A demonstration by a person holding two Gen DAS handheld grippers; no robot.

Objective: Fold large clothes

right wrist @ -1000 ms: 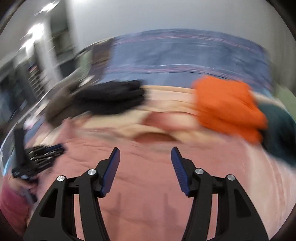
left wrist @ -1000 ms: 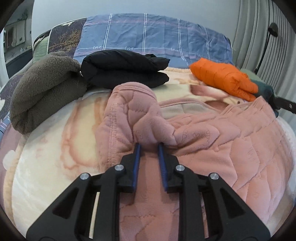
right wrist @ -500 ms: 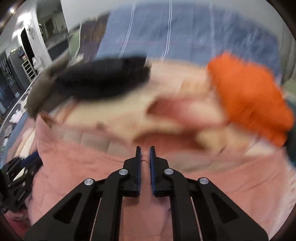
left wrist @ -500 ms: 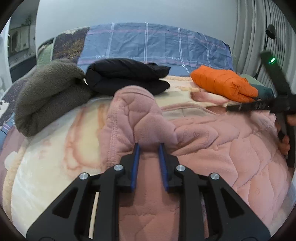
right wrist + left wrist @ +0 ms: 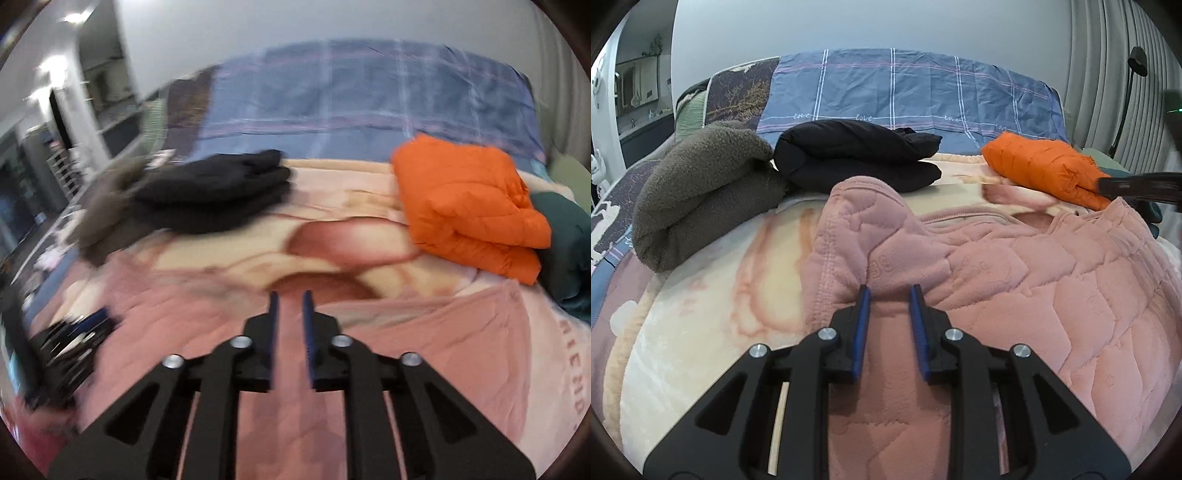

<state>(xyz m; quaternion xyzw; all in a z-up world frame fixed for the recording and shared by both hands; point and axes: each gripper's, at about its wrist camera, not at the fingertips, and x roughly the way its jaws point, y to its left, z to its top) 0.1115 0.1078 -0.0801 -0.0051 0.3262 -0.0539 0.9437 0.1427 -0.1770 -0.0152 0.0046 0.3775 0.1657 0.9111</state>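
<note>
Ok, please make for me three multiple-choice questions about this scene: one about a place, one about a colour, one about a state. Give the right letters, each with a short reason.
1. The black folded garment lies:
A. on the floor
B. between the grey fleece and the orange jacket
C. in a drawer

2. The quilted garment in front is:
A. pink
B. green
C. white

3. The left tool is:
A. wide open in the air
B. shut on a fold of the quilted garment
C. holding a hanger

Answers:
1 B, the left wrist view shows it lying between them.
2 A, its whole surface is pink.
3 B, fabric bulges up from between the pads.
</note>
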